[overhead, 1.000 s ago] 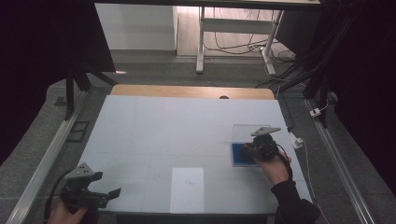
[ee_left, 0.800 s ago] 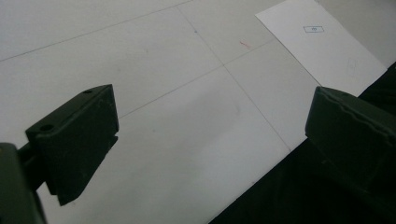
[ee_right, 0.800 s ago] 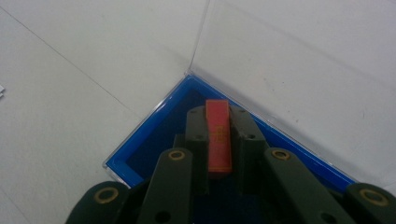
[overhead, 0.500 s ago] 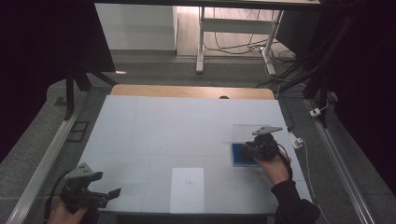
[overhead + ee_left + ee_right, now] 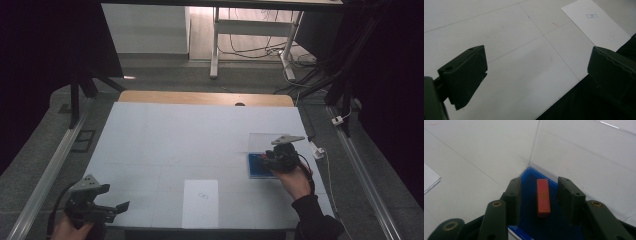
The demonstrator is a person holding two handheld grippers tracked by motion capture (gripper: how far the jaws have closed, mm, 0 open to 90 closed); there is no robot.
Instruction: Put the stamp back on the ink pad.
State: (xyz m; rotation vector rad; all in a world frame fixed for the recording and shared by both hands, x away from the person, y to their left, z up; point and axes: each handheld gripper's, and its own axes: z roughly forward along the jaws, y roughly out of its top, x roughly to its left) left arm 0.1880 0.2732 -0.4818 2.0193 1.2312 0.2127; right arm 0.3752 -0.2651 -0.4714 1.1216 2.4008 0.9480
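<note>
Right gripper view looks along the right tool [image 5: 539, 197] at a small red block [image 5: 543, 197] with gold marks on its top face. The block lies flat on the blue tray [image 5: 529, 195], lengthwise between the two black jaws and clear of both, a strip of blue showing on each side of it. The jaws have just been opening, and they now stand apart with the block between them, not pressed. Behind the tray rises a clear plastic wall [image 5: 579, 152], whose upright edge meets the tray's far corner.

In the high view the right tool [image 5: 272, 159] sits over the blue tray [image 5: 256, 170] near the right edge of the white worktop [image 5: 190, 135], held by the person's right hand [image 5: 294, 181]. A white sheet of paper [image 5: 200, 202] lies near the front edge, well apart from the tray.

The left tool [image 5: 112, 207] hangs at the worktop's front left corner in the left hand [image 5: 67, 229]. In the left gripper view its jaws are spread wide over bare worktop, nothing between them.
</note>
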